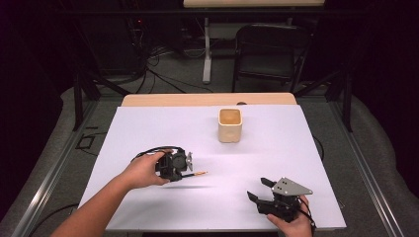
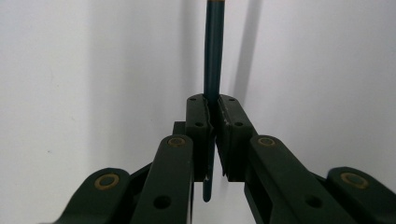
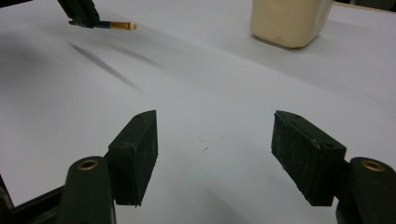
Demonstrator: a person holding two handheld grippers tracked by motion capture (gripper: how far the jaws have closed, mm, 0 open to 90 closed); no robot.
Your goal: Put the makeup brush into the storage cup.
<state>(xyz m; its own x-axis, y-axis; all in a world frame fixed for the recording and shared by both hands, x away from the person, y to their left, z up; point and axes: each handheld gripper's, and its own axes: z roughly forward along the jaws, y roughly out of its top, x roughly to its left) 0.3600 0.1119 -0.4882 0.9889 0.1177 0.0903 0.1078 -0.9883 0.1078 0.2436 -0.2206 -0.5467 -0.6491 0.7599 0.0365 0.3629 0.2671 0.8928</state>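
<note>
Colours, as I see them from my seat:
- Pencil (image 2: pixel 213 51): dark teal shaft, tan-orange tip.
- Cup (image 1: pixel 230 125): cream outside, tan inside.
- My left gripper (image 1: pixel 190 166): black.
- My right gripper (image 1: pixel 259 189): black jaws, brass rivets, grey plate.
- Table cover (image 1: pixel 276 163): plain white.
- Table edge (image 1: pixel 207 99): light wood.

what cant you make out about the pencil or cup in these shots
- Thin dark pencil: far end cut off by the top edge of the left gripper view.
- Cream square cup: top cut off in the right gripper view; contents unclear in the high view.
- Left tongs: jaws too small in the high view.
</note>
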